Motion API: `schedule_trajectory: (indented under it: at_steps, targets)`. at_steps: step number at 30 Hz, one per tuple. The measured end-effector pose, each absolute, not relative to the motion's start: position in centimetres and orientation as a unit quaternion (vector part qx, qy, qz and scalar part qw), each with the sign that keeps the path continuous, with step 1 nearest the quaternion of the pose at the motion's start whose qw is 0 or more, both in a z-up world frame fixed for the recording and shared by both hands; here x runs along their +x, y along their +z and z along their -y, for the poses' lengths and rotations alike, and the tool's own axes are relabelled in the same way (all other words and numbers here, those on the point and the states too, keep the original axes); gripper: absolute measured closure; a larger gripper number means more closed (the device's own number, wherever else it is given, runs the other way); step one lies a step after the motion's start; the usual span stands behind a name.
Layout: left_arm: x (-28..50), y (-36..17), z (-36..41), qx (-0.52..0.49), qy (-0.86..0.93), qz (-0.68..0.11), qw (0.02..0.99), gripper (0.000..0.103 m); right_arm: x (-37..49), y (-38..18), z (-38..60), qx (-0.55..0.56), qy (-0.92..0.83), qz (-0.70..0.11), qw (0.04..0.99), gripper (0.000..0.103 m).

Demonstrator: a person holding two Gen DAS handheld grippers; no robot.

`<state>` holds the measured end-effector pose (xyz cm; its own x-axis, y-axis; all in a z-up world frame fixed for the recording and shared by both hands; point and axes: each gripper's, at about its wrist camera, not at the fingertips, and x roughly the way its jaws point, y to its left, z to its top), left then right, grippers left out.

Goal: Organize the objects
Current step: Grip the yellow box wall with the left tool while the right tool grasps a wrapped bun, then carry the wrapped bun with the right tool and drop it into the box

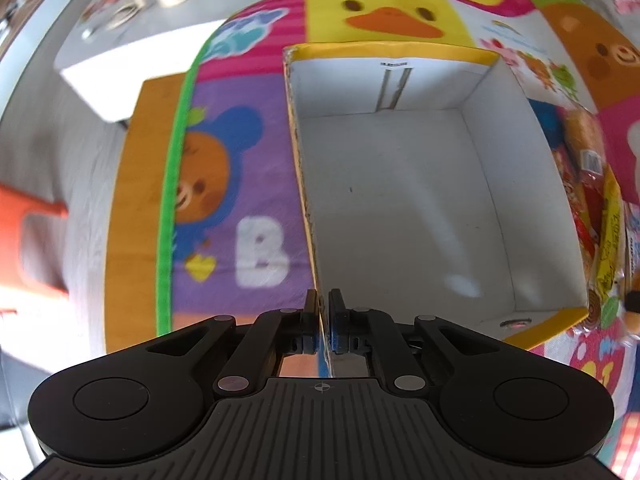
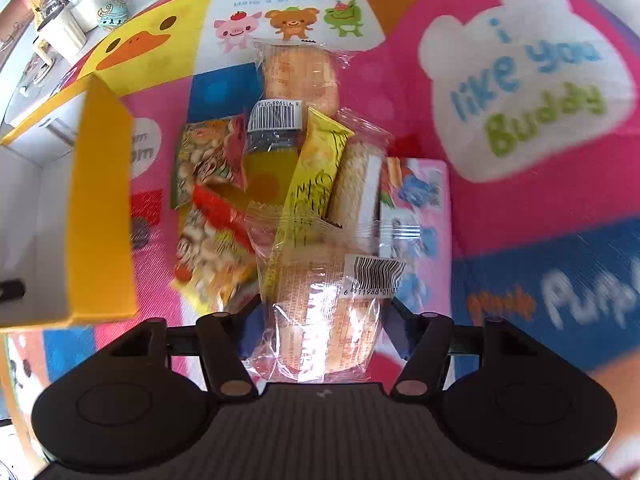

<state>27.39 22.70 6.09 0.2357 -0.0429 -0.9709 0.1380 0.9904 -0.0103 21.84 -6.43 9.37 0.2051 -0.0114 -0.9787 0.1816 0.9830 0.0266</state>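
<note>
The left gripper [image 1: 323, 304] is clenched on the near wall of an open yellow box [image 1: 400, 54] on a cartoon play mat [image 1: 224, 160]; the right gripper [image 2: 320, 328] grasps a clear-wrapped snack packet [image 2: 320, 320] above a snack pile [image 2: 280, 152] beside the box

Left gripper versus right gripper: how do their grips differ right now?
The left gripper is pinched nearly shut on the thin near wall of the yellow box, while the right gripper stands much wider around a clear-wrapped snack pack. The left one steadies the box, whose white inside is bare; the right one holds its pack above the snack pile on the play mat. Both are closed on something.
</note>
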Motion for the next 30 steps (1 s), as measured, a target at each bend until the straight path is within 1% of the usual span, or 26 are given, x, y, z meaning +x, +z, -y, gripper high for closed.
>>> schedule_trajectory:
  at_steps: [3,8,12,17,22,27,30]
  targets:
    - [27.2,6.1,-22.4,0.062,-0.068,-0.612,0.785,0.096,18.7,13.6,5.6,0.075,-0.069,-0.624,0.774,0.044]
    - [25.8,5.9,-24.6,0.02,-0.069,-0.641,0.764,0.095,13.9,21.9,2.9,0.098,-0.04,-0.613,0.783,0.044]
    - [24.9,5.9,-25.8,0.002,-0.088,-0.638,0.765,0.095,11.9,26.7,-1.0,0.103,-0.01,-0.604,0.79,0.044]
    - [25.1,6.6,-26.1,-0.011,-0.118,-0.617,0.778,0.095,10.6,28.7,-6.2,0.096,0.008,-0.601,0.794,0.044]
    - [25.1,6.8,-26.2,-0.016,-0.134,-0.608,0.782,0.095,10.8,29.4,-8.1,0.106,0.0,-0.6,0.793,0.044]
    - [24.8,6.6,-27.0,-0.031,-0.128,-0.613,0.779,0.095,12.7,31.3,-9.5,0.123,0.008,-0.583,0.803,0.044]
    - [24.8,6.6,-27.7,-0.042,-0.124,-0.615,0.778,0.095,15.4,32.3,-10.9,0.104,0.015,-0.564,0.819,0.044]
